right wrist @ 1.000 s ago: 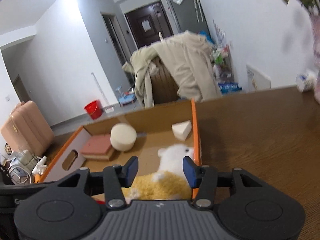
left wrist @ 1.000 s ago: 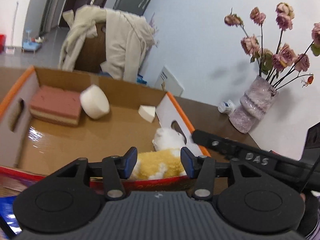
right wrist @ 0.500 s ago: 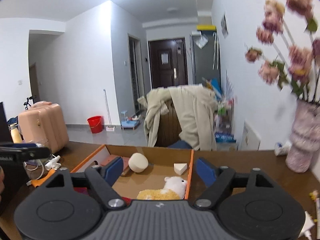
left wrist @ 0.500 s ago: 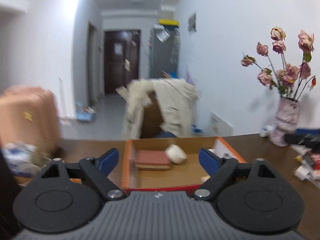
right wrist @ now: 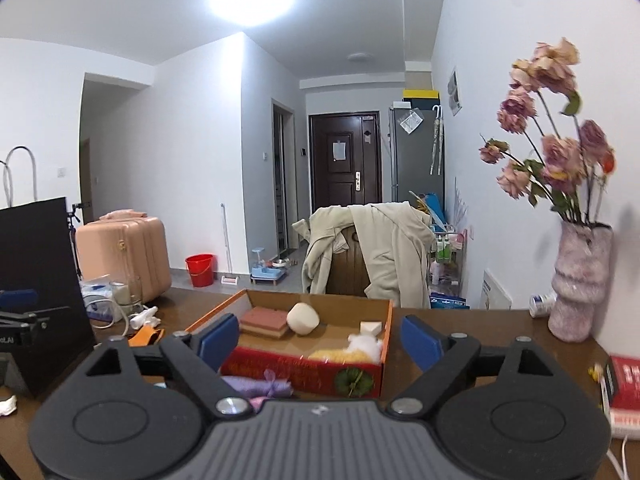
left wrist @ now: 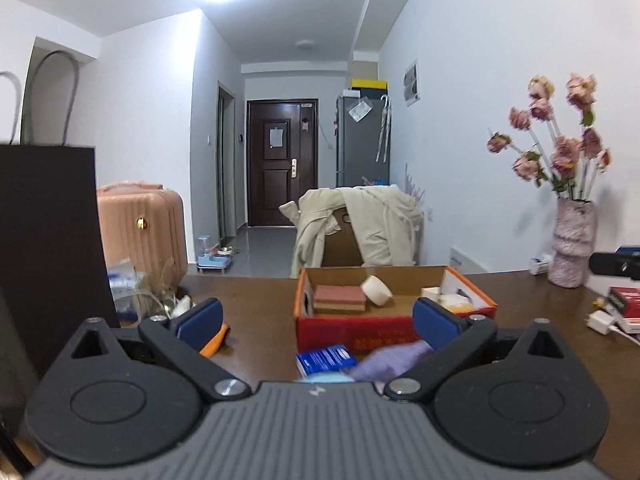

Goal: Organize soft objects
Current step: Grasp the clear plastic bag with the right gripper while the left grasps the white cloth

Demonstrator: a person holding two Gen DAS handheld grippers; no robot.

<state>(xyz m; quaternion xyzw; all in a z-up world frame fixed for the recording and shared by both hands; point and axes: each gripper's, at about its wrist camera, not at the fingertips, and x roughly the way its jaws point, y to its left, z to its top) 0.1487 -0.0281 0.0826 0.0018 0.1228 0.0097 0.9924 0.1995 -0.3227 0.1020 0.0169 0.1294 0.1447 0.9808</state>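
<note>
From the left wrist view, I have pulled my left claw (left wrist: pixel 316 316) well back from where it was a second ago, when it sat narrow around the yellow and white plush toy at the near right corner of the box; now its blue pads stand wide apart and hold nothing, and it looks along the desk (left wrist: pixel 256 320) from a distance. The cardboard box (left wrist: pixel 352 330) sits ahead, with the pink sponge block (left wrist: pixel 339 298) and the white foam roll (left wrist: pixel 376 290) at its far left, and only a pale sliver of the plush toy (left wrist: pixel 454 302) shows over the right wall. A purple cloth (left wrist: pixel 394 362) and a blue packet (left wrist: pixel 326 358) lie on the desk just this side of the box, near my claw. From the right wrist view, my right claw (right wrist: pixel 320 340) has backed off the same way and is also spread wide and empty. Here the plush toy (right wrist: pixel 356 350) lies plainly inside the box at its near right corner, with a small white wedge (right wrist: pixel 370 327) just beyond it. The purple cloth (right wrist: pixel 260 386) rests outside against the near wall. I judge the toy delivered, and the cloth the next soft thing to fetch.
</note>
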